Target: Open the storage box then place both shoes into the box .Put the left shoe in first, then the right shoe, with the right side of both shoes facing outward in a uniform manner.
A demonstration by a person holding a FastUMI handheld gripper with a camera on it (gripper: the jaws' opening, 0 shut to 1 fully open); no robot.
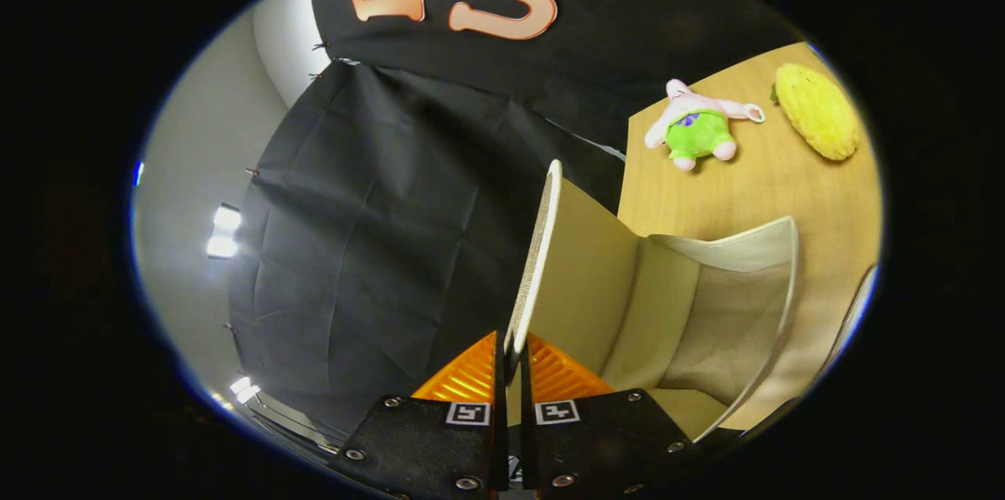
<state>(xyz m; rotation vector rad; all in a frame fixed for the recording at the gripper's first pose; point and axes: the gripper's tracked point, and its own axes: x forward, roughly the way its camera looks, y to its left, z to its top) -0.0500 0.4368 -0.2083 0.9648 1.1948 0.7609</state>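
Claw (512,363) clamped on storage box lid (538,249) — box (707,312) open, no readable labels

dim booth; ceiling lights (224,231) glare beyond the cloth; fisheye bends edges; focus fairly sharp

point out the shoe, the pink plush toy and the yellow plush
shoe (675,304): gripper view, inner lining beyond the fingers.
pink plush toy (696,129): gripper view, green belly.
yellow plush (816,111): gripper view, textured middle.
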